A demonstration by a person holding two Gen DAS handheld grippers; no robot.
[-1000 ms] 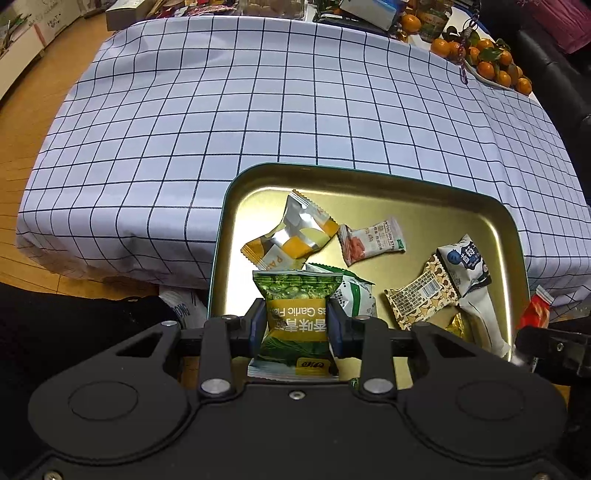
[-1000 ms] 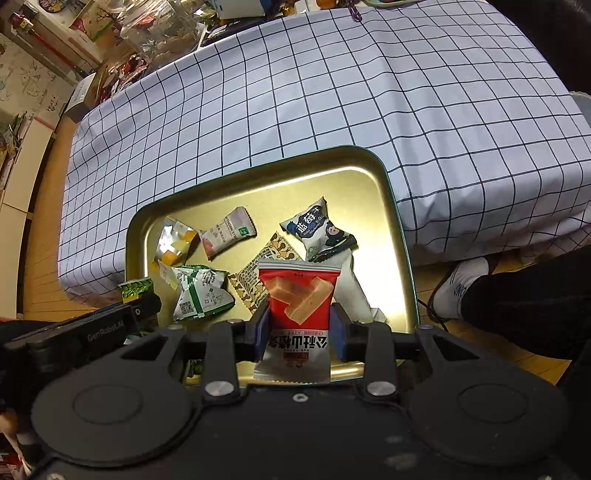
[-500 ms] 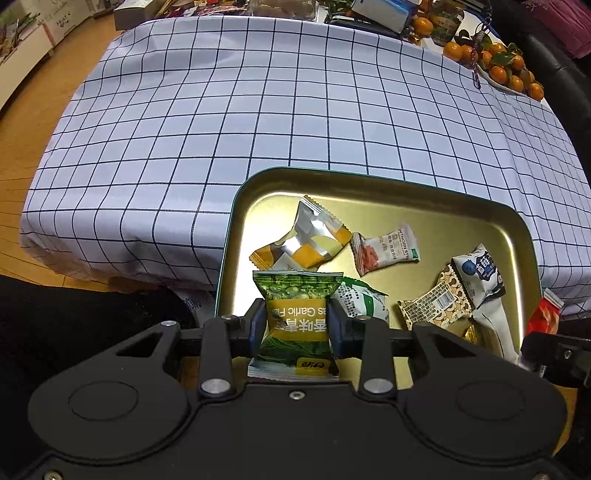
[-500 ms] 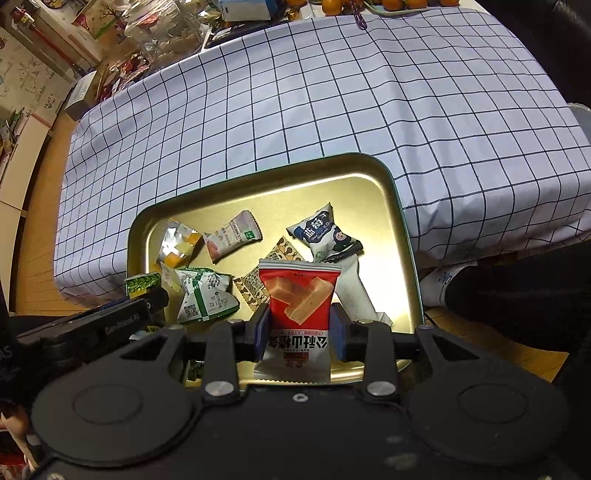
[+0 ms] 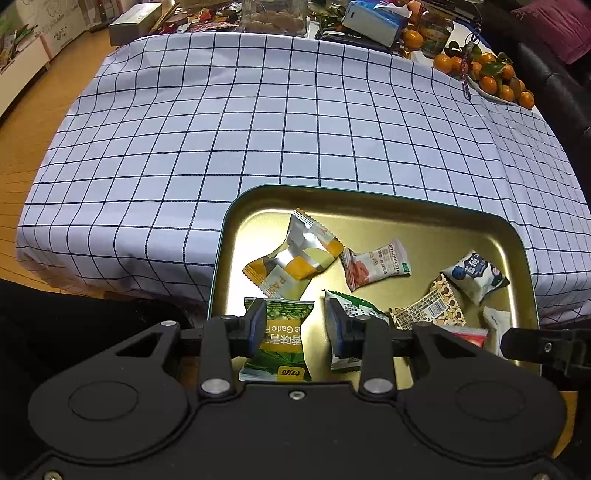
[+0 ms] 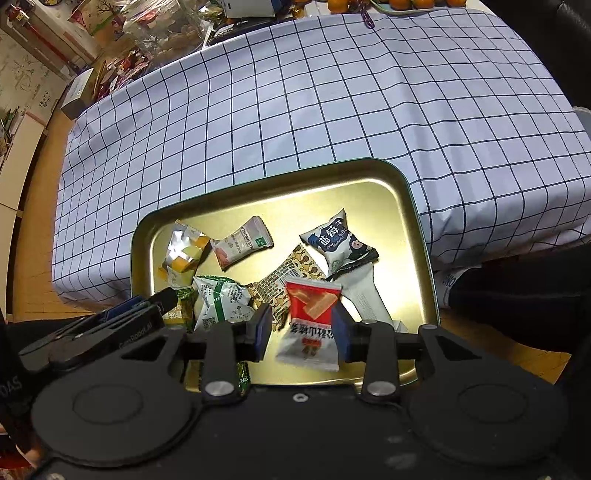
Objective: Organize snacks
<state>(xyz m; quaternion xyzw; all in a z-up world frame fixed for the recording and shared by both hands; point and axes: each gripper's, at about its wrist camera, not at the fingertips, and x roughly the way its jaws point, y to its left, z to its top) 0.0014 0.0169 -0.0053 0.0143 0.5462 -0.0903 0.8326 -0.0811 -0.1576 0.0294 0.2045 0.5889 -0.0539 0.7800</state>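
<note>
— Where's the tray [image 5: 236,218]?
— On the desk [image 5: 258,122], at its near edge, snack packets lying inside.
— And the fruit [image 5: 495,77]?
— Far right corner, behind the tray, with boxes [image 5: 373,22] along the back edge.
— The claws?
— The left claw [image 5: 295,326] is over the tray's near-left part, the right claw [image 6: 301,328] beside it on the right.
</note>
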